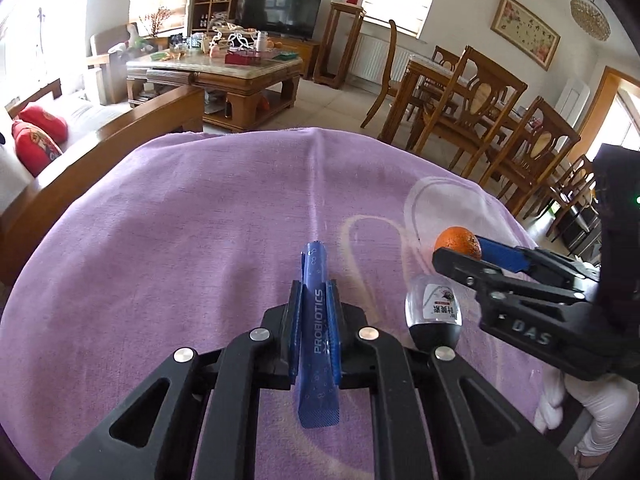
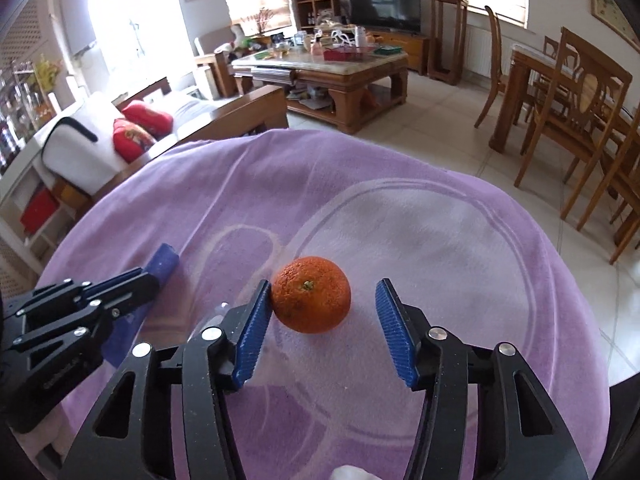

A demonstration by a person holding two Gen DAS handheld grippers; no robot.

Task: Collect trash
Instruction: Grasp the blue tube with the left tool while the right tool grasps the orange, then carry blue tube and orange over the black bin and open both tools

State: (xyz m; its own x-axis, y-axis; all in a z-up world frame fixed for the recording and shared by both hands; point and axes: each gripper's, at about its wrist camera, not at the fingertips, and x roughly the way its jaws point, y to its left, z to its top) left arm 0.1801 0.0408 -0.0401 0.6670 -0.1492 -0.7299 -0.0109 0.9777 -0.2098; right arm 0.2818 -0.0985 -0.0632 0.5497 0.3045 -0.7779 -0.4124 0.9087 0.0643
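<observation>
Blue pads (image 2: 250,336) of the right gripper (image 2: 324,330) stand wide around the orange (image 2: 311,294) on the purple cloth (image 2: 460,240), its left pad touching, while the left gripper (image 1: 316,328) pinches a blue probiotics packet (image 1: 318,320) pointing straight ahead.

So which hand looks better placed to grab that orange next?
The right. The right gripper is open with the orange between its fingers, one pad touching it. The left gripper is already shut on the blue probiotics packet.
</observation>
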